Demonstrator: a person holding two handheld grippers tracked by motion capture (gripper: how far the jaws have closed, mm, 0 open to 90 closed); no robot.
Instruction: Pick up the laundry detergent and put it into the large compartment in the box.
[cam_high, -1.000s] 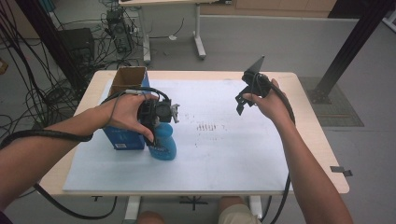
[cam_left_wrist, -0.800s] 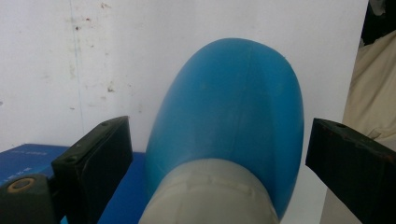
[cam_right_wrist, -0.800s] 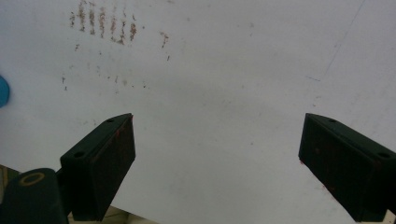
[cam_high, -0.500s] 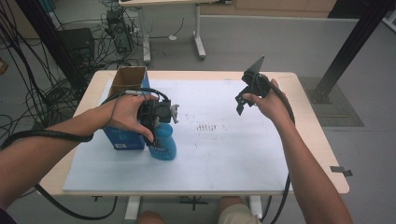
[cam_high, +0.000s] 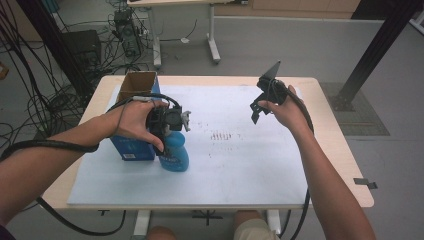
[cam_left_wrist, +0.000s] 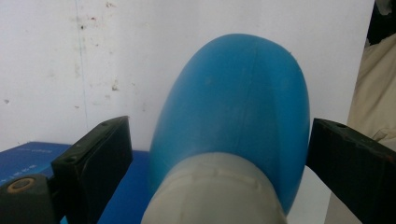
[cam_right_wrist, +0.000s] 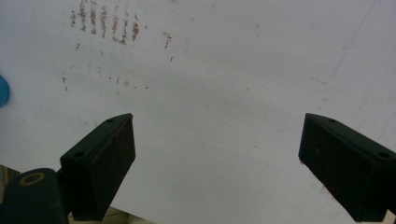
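Straddling the blue bottle (cam_left_wrist: 233, 116), the left gripper (cam_left_wrist: 219, 158) is held over it with jaws spread wide.

The bottle is seen standing on the white sheet (cam_high: 240, 165), just beside a blue box (cam_high: 131, 147) at the table's left. Gaps are visible between each jaw and the bottle's sides, so nothing is clamped. The right gripper (cam_right_wrist: 217, 163) is held raised above the bare sheet, well apart from the bottle, its jaws wide open and empty.
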